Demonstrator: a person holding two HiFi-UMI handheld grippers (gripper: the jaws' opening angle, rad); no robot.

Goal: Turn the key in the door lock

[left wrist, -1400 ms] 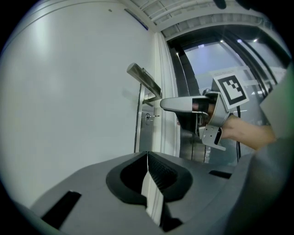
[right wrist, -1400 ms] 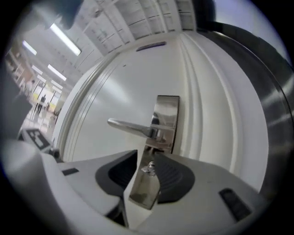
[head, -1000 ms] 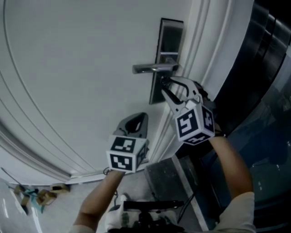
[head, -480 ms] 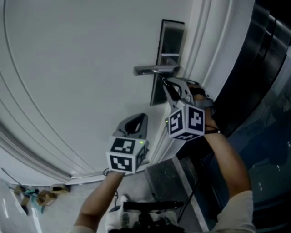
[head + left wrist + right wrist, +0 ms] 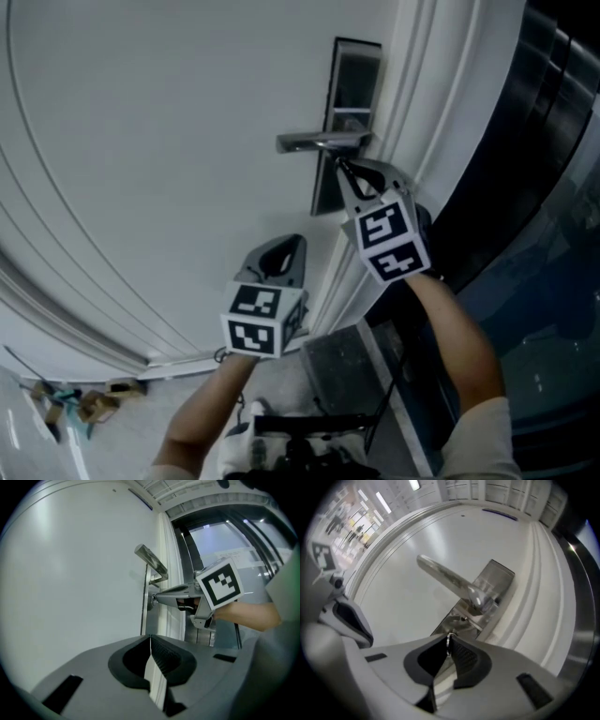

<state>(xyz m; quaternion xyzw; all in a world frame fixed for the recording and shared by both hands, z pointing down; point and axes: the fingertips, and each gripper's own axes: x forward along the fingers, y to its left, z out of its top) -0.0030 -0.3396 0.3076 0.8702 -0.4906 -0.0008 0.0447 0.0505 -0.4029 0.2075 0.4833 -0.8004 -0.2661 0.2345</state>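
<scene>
A silver lever handle (image 5: 319, 142) sits on a dark metal lock plate (image 5: 349, 94) on the white door (image 5: 169, 141). Just below the handle a small key with a ring (image 5: 449, 640) sticks out of the lock. My right gripper (image 5: 343, 171) points level at it; its jaws have just been closing and now pinch the key between their tips (image 5: 449, 645). In the left gripper view the key (image 5: 151, 601) shows at the right gripper's tips. My left gripper (image 5: 281, 246) hangs lower, close to the door, shut with nothing between its pads (image 5: 151, 641).
A white moulded door frame (image 5: 422, 103) runs beside the lock, with dark glass panelling (image 5: 534, 141) to its right. A dark threshold plate (image 5: 342, 366) lies below. Small scraps (image 5: 75, 403) lie on the floor at bottom left.
The right gripper's jaws went from wide open to closed on the key, and the gripper rolled so its marker cube shows another face. The left gripper stayed put.
</scene>
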